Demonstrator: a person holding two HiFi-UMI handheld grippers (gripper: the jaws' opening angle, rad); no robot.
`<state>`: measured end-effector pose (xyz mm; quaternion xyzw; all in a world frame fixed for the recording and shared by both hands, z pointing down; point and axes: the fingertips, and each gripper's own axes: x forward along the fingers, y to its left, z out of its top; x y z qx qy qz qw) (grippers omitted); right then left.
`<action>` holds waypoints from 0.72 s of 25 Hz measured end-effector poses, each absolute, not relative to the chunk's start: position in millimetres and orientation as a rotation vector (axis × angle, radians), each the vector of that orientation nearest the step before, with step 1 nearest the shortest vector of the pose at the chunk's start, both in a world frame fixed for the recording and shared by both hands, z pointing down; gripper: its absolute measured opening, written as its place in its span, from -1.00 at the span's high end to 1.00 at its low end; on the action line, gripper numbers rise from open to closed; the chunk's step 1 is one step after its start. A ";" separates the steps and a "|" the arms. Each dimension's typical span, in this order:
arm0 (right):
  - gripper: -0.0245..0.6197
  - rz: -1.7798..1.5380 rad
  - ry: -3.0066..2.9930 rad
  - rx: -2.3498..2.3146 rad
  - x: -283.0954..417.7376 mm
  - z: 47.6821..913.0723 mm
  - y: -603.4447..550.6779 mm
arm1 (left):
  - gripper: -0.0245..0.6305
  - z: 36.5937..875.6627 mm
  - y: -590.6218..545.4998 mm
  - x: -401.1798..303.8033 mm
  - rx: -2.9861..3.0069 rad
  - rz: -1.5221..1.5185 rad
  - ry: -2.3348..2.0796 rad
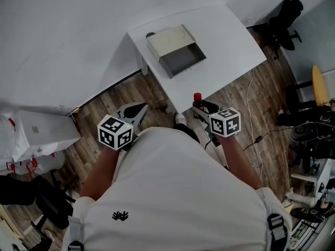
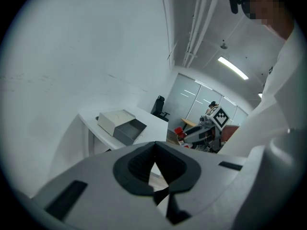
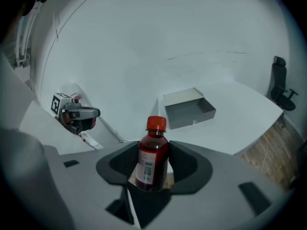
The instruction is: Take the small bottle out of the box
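A small bottle point(image 1: 197, 99) of red liquid with a red cap stands upright between the jaws of my right gripper point(image 1: 203, 109), which is shut on it near my body, off the near edge of the white table point(image 1: 230, 41). In the right gripper view the bottle point(image 3: 152, 159) fills the gap between the dark pads point(image 3: 184, 164). The beige box point(image 1: 175, 50), its grey tray slid open and bare inside, lies at the table's far side. My left gripper point(image 1: 137, 110) hangs over the wooden floor left of the table, jaws together, holding nothing point(image 2: 154, 157).
A white wall runs behind the table. White bags and a box point(image 1: 36, 135) sit on the floor at the left. A black office chair point(image 1: 285, 17) stands beyond the table's right end. A cable point(image 1: 251, 114) trails over the floor at the right.
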<state>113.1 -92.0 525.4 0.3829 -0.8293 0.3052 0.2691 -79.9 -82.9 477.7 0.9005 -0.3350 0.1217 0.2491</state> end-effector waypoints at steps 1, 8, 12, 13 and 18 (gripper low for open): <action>0.30 0.822 -2.237 1.033 113.7 525.3 -92.7 | 0.91 477.8 -83.3 -79.2 2.453 0.332 -0.911; 0.30 0.818 -2.249 1.045 116.9 521.6 -95.4 | 0.91 480.5 -79.8 -78.8 2.444 0.342 -0.913; 0.30 0.810 -2.251 1.044 116.5 519.7 -96.4 | 0.91 479.2 -80.1 -78.0 2.445 0.341 -0.911; 0.30 0.812 -2.252 1.044 116.6 520.1 -96.4 | 0.91 479.7 -80.2 -77.4 2.445 0.343 -0.910; 0.30 0.820 -2.247 1.049 118.6 521.5 -95.2 | 0.91 481.6 -81.1 -75.5 2.444 0.346 -0.897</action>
